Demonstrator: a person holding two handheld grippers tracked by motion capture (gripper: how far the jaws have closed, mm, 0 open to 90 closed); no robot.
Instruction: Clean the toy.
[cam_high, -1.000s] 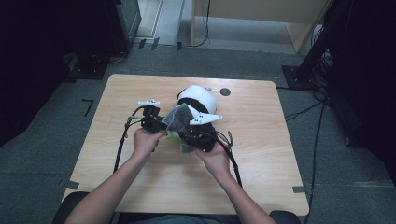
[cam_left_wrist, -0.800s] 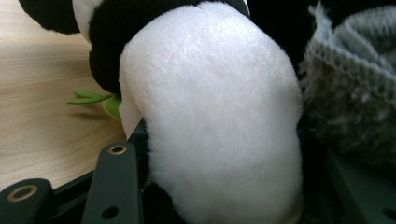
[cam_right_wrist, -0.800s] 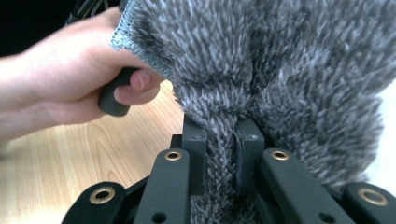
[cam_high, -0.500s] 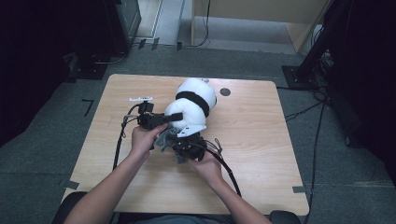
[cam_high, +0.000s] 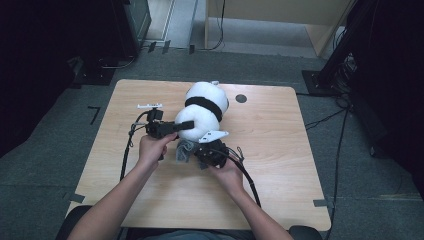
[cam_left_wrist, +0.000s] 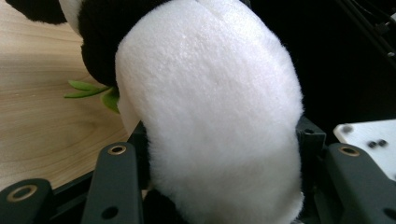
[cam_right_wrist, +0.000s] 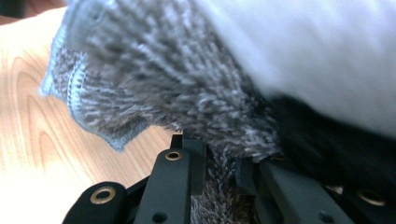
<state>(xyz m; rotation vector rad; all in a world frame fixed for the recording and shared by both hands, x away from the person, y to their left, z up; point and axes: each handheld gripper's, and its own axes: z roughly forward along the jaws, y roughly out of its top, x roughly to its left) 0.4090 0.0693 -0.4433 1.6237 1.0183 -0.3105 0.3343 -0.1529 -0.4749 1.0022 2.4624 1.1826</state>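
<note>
On the wooden table (cam_high: 280, 150), near its middle, a plush panda (cam_high: 204, 112) lies with a grey cloth (cam_high: 184, 151) at its near end, both held in tongs.

The panda's white body, crossed by a black band, fills the gap between the left gripper (cam_left_wrist: 215, 186)'s jaws, which stand partly open and press on it from both sides; green felt leaves (cam_left_wrist: 91, 89) poke out beside its black limb. The grey fuzzy cloth sits on the tabletop against the panda's underside, and the right gripper (cam_right_wrist: 219, 172) has its jaws closed tight, pinching a fold of that cloth. In the high view the left hand (cam_high: 152, 147) and the right hand (cam_high: 227, 172) sit close together, cables (cam_high: 125, 155) trailing back toward the person.
</note>
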